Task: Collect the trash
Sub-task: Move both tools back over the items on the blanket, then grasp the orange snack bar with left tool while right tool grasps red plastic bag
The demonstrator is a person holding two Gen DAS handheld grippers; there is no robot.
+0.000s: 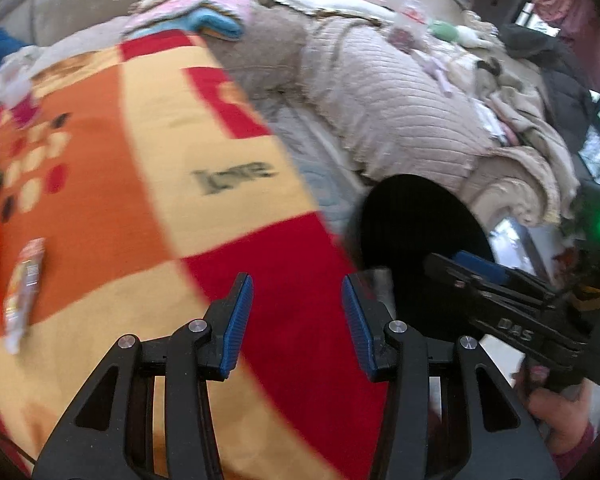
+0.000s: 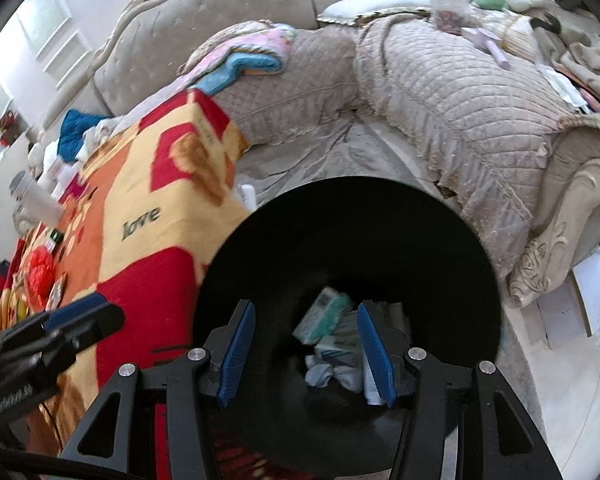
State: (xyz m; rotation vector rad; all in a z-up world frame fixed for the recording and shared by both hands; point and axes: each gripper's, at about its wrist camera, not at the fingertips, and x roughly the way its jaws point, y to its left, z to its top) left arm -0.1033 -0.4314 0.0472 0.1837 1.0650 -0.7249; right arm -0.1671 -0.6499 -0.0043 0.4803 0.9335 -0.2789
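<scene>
Two tools appear, each partly open with nothing between its blue pads. The left tool [image 1: 297, 322] hangs over the red, orange and yellow blanket [image 1: 148, 184] covering the table, its jaws apart and touching nothing; a snack wrapper [image 1: 24, 292] lies flat on the blanket well to the left of this tool, and further small litter [image 1: 14, 92] sits near the blanket's far left edge. The right tool [image 2: 306, 354] is poised above the mouth of the black bin [image 2: 440, 240], its jaws likewise apart and empty; crumpled paper and packaging [image 2: 332, 340] lie at the bottom of the bin, seen directly between and beyond the pads. The bin stands just beside the blanket's right edge, in front of a quilted beige sofa [image 2: 460, 112]. In the left wrist view the right tool [image 1: 480, 272] reaches over the bin [image 1: 412, 216], held by a hand [image 1: 556, 408] at lower right
</scene>
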